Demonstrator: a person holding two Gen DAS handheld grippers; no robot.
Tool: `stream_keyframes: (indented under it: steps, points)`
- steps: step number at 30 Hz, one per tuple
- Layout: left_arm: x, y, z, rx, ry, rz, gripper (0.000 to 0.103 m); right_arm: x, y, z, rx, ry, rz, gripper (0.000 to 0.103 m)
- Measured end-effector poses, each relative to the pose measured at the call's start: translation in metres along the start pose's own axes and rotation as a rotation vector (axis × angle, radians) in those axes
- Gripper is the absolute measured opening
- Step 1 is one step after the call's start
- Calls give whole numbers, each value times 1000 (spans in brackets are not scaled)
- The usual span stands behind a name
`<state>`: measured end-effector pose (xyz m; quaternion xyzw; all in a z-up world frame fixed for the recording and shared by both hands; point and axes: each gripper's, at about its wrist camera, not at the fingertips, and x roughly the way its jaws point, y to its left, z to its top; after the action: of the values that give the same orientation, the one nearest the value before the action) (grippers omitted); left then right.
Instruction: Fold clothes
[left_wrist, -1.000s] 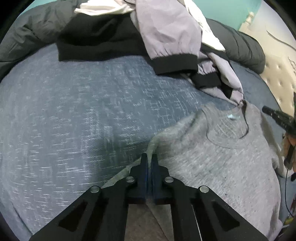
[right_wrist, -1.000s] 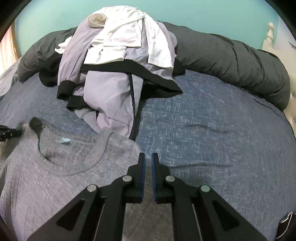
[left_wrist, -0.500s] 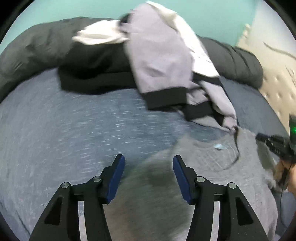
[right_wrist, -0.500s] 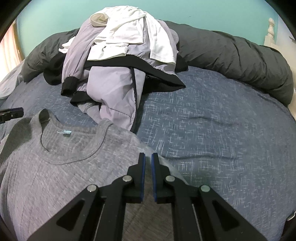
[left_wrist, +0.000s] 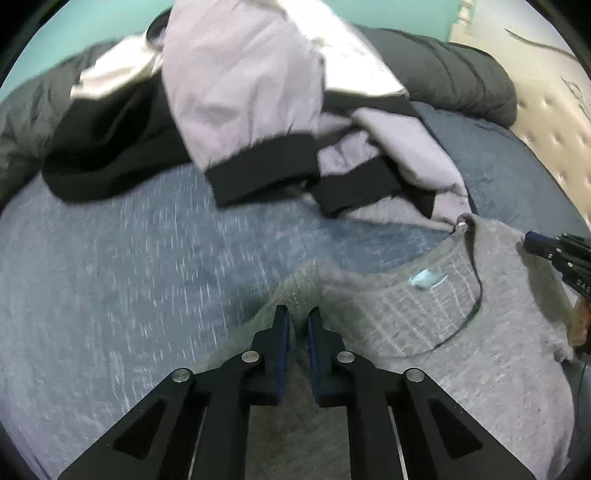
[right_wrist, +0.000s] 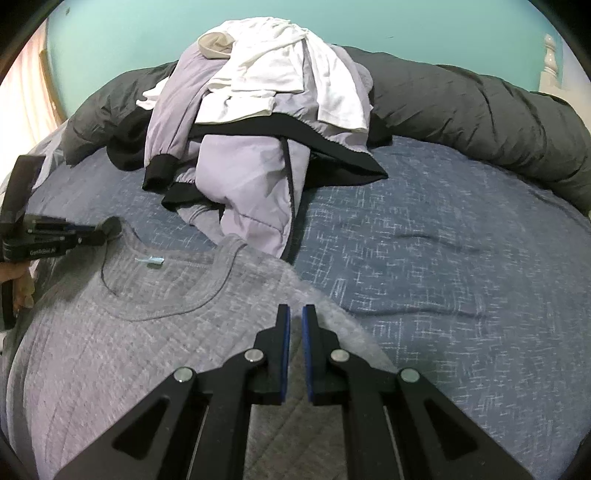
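Grey T-shirt (left_wrist: 461, 354) spread flat on a blue patterned bed (left_wrist: 129, 266), neckline and a small pale label facing up, filling the lower right of the left wrist view and the lower left of the right wrist view (right_wrist: 110, 332).

Left hand-held gripper (left_wrist: 297, 314) at bottom centre of its view, jaws nearly closed, pinching a raised ridge of the shirt's shoulder fabric between the blue pads. Same tool seen at the left edge of the right wrist view (right_wrist: 92, 236), tips at the shirt's shoulder corner, part of a hand (right_wrist: 20, 288) just below it.

Right hand-held gripper (right_wrist: 295, 314) at bottom centre of its view, jaws almost shut with a thin gap, over the shirt's other shoulder edge; grip on cloth hard to confirm.

Heap of clothes in the upper middle: lilac jacket with black cuffs (right_wrist: 251, 192), white garment (right_wrist: 280, 81) on top. Dark grey duvet (right_wrist: 480, 110) rolled along the far edge of the bed, teal wall behind.
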<state>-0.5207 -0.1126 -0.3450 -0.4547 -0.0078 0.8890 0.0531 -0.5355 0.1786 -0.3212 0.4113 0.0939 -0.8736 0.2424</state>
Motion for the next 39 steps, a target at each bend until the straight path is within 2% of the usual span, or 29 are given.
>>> stream_keyframes:
  steps: [3, 7, 11, 12, 15, 21, 29, 35, 39]
  points:
    - [-11, -4, 12, 3, -62, 2, 11, 2, -2, -2, 13, -3, 4, 6]
    - [0, -9, 21, -13, -34, 24, 14, 3, -3, -5, 22, 2, 5, 6]
    - [12, 3, 20, -81, 22, 27, 19, 2, -3, -5, 22, 6, 9, 6]
    - [11, 7, 20, -99, 18, 20, 25, 1, -2, -5, 19, 5, 11, 6]
    - [-2, 19, 16, -114, -1, 20, 36, -2, -3, -5, 17, 2, 12, 6]
    - [-26, 44, 4, -122, -16, 37, 37, -13, -10, -6, 46, -1, -10, 6]
    - [-40, 80, -49, -61, 90, 116, 37, -35, -20, -14, 74, 5, -32, 6]
    - [-73, 103, -98, -143, 95, 104, 37, -65, -23, -39, 111, 25, -4, 6]
    - [-108, 95, -132, -149, 76, 70, 37, -92, -30, -62, 173, 26, 17, 6]
